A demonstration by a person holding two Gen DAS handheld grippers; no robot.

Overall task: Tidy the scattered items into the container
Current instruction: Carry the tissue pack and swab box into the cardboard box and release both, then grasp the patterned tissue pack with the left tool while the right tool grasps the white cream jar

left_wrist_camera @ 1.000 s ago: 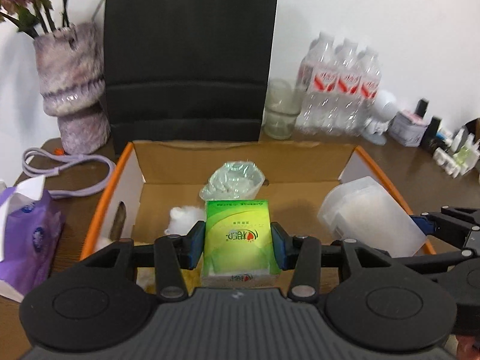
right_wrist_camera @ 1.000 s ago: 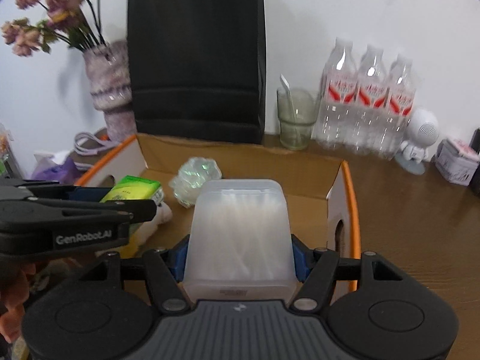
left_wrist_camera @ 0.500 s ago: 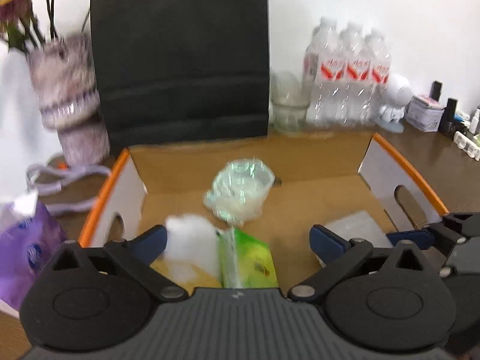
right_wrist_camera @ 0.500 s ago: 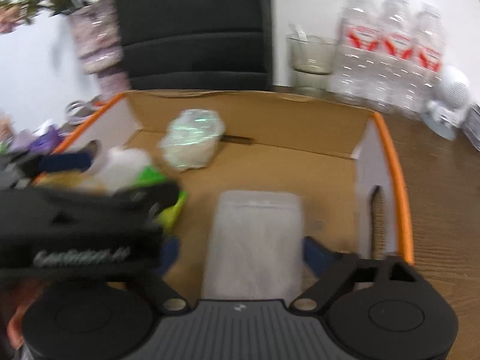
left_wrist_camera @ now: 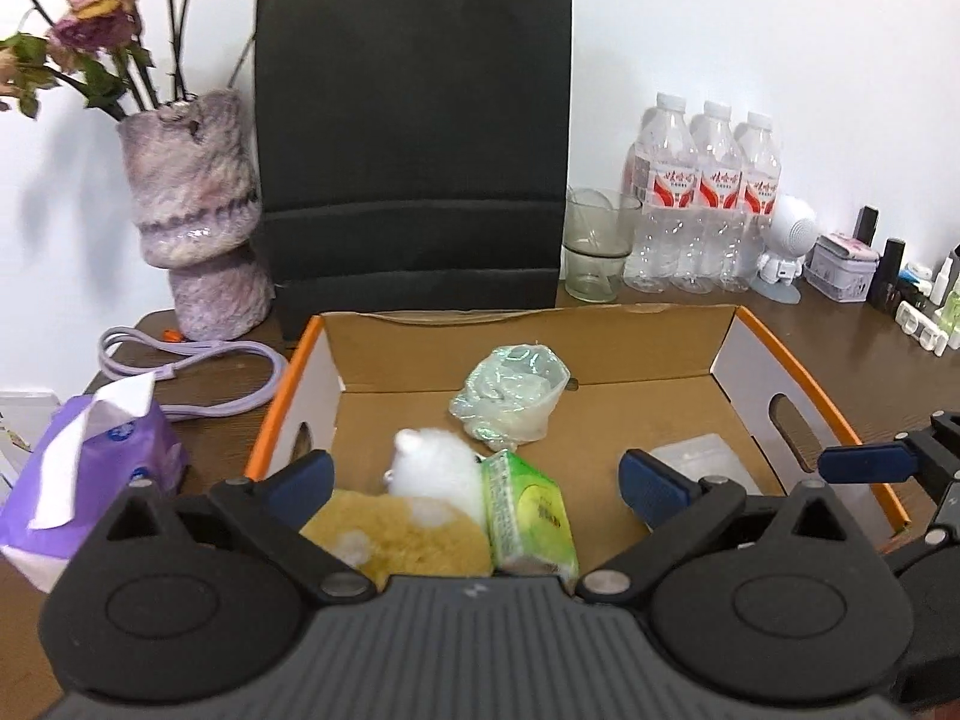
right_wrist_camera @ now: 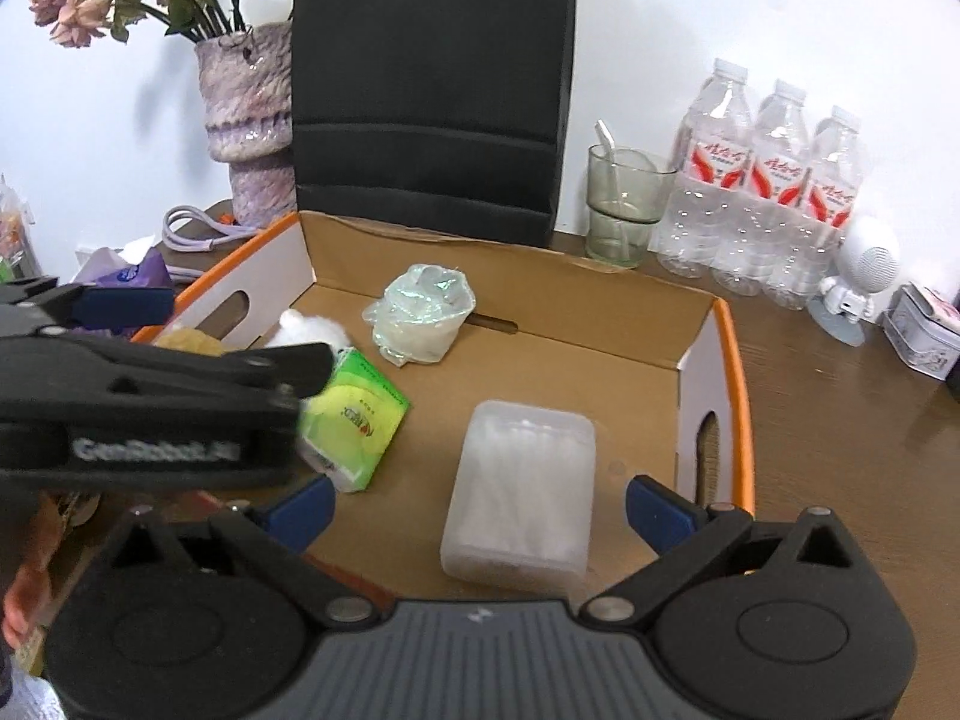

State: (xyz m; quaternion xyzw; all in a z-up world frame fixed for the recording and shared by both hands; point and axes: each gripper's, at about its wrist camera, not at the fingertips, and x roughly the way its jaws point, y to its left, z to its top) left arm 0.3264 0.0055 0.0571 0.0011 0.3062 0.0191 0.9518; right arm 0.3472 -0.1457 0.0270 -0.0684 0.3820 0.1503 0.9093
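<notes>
Both drops look done. Left hand-held gripper (left_wrist_camera: 474, 480) is released, jaws spread wide with nothing pressed between them; they have just been opening, and the green tissue pack (left_wrist_camera: 531, 516) now lies loose below them on the floor of the cardboard box (left_wrist_camera: 654, 336). Right hand-held gripper (right_wrist_camera: 480, 507) likewise released, jaws just opened wide; the frosted plastic case of cotton swabs (right_wrist_camera: 522, 492) lies flat on the box floor between the spread jaws, pads clear of it.

Also in the box: crumpled clear plastic bag (left_wrist_camera: 510, 396) near the back wall, white fluffy ball (left_wrist_camera: 435, 468) touching the tissue pack, and a yellow plush piece (left_wrist_camera: 396, 540) at the near left corner.

Handling, judged:
- Tissue pack: light, soft, film wrap a bit slippery; squeeze across the narrow sides, it will dent.
- Swab case: light, rigid, smooth; grip across the short width, firm but not hard, lid may pop.
- Plastic bag: near weightless, crushes; pinch a fold.
- Fluffy ball and plush: soft, compress, grip mid-body.

Still out on the surface (right_wrist_camera: 840, 420) left of the box: purple tissue pack (left_wrist_camera: 90, 468) and lilac cable (left_wrist_camera: 192, 360); can't tell whether those count as scattered items.
</notes>
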